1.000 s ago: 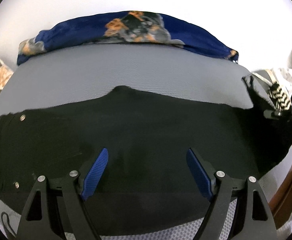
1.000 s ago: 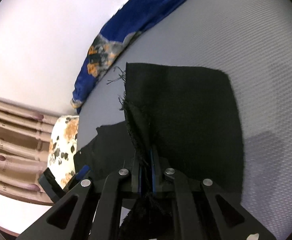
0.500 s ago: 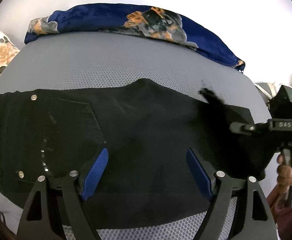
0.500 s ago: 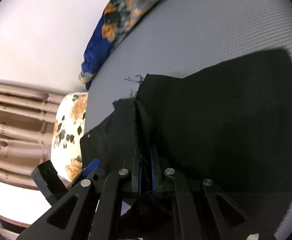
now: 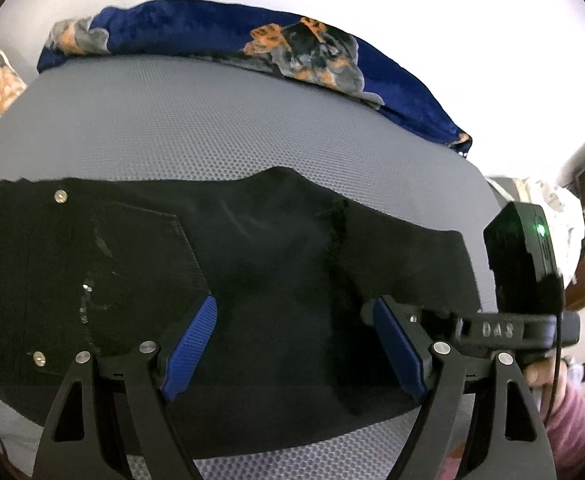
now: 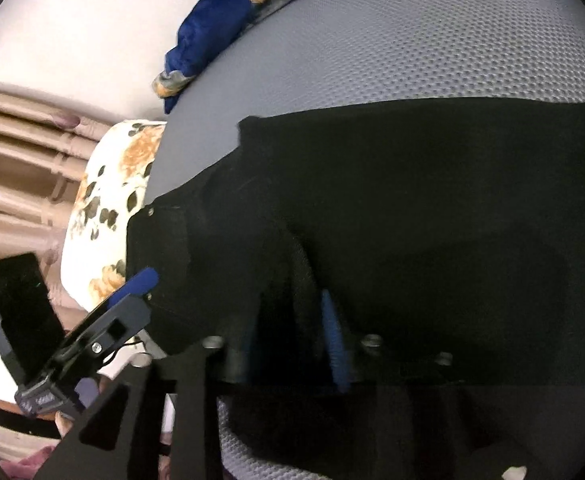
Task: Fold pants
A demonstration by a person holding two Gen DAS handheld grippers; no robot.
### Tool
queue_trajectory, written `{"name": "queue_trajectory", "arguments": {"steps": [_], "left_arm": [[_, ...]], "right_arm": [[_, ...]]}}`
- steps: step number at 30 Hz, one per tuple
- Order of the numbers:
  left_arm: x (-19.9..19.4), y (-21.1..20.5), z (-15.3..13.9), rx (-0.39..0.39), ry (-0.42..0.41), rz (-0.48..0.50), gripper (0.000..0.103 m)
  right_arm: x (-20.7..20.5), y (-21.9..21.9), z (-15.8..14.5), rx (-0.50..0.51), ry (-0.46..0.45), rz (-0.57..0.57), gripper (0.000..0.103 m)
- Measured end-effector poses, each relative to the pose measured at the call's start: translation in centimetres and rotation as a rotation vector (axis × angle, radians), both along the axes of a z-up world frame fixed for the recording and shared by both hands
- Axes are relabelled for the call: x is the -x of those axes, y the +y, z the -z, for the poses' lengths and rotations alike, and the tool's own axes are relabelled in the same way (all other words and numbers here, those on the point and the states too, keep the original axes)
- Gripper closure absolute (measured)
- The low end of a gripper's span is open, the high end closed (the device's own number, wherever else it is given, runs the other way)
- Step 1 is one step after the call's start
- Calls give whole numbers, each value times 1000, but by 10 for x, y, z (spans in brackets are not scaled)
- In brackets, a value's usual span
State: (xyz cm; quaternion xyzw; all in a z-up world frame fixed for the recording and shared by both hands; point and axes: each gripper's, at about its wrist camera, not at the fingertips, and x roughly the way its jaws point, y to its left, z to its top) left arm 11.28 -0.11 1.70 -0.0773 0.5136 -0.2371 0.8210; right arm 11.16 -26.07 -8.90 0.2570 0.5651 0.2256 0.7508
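Black pants (image 5: 252, 272) lie flat on a grey mesh surface (image 5: 212, 132), waistband and back pocket with rivets at the left. A leg end is folded over the middle, its frayed hem showing (image 5: 338, 232). My left gripper (image 5: 292, 340) is open and empty just above the pants. My right gripper (image 6: 292, 332) hovers low over the folded leg (image 6: 412, 220); its blue fingers (image 6: 332, 340) stand apart with the cloth lying between and under them. In the left wrist view the right gripper (image 5: 372, 312) sits right beside my left one.
A blue floral cloth (image 5: 252, 48) lies along the far edge of the surface. A white and orange floral pillow (image 6: 108, 208) sits at the left end, with a beige ridged headboard (image 6: 12, 160) behind. A white wall is beyond.
My right gripper carried the leg end across the pants toward the waistband, lowered it, and its fingers have opened. The left gripper stayed open over the pants.
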Motion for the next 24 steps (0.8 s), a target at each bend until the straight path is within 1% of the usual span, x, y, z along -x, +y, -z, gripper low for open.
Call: {"name": "queue_trajectory", "arguments": {"steps": [1, 3, 5, 7, 8, 10, 12, 13, 16, 19, 24], "left_arm": [[-1, 0, 0, 12, 6, 2, 22], [-3, -2, 2, 39, 29, 8, 22], [-3, -5, 4, 75, 65, 27, 22], [-3, -9, 9, 112, 118, 45, 23], [-4, -11, 14, 136, 162, 54, 24], [-7, -14, 23, 172, 234, 58, 28], [-11, -18, 34, 189, 316, 62, 37], [-13, -19, 40, 207, 354, 58, 38], [-16, -21, 55, 218, 443, 40, 46], [-15, -19, 64, 208, 474, 26, 49], [-16, -23, 69, 238, 492, 41, 50]], "right_arm": [[3, 2, -2, 5, 2, -16, 63], [9, 7, -8, 32, -10, -37, 63], [17, 2, -15, 62, -35, -19, 63], [23, -8, -20, 90, -50, 13, 63], [28, -17, -23, 108, -58, 34, 63], [34, -29, -26, 116, -61, 64, 59], [40, -40, -29, 121, -62, 97, 59], [43, -44, -30, 120, -66, 111, 59], [52, -58, -33, 106, -73, 159, 57], [60, -70, -32, 74, -77, 201, 57], [67, -80, -31, 40, -88, 255, 57]]}}
